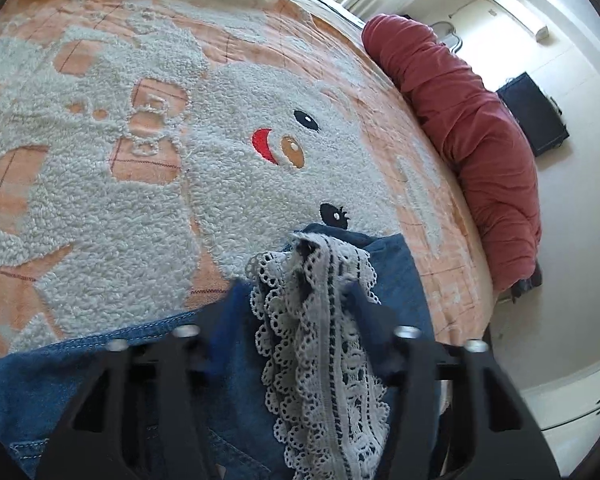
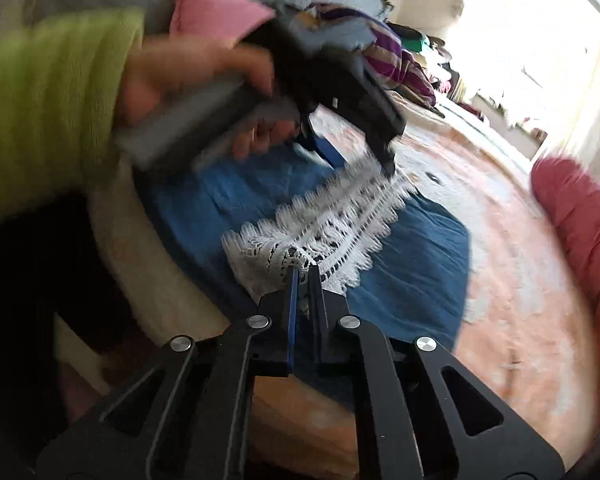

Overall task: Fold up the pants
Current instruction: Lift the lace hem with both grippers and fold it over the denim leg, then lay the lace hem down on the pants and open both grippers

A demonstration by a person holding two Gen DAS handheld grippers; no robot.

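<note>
Denim pants [image 2: 412, 264], soft and limp with snaggable lace trim [image 1: 320, 340] at lower centre, seem best pinched through the hem, where the right gripper [image 2: 305, 270] is clamped and the left gripper [image 1: 300, 300] looks closed on lace.

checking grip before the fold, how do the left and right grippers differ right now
The right gripper has its fingers nearly together, pinching the white lace trim at its near end. The left gripper has its fingers spread wider, with the lace bunched between them at the far end. Both hold the same trim of the blue denim pants.
</note>
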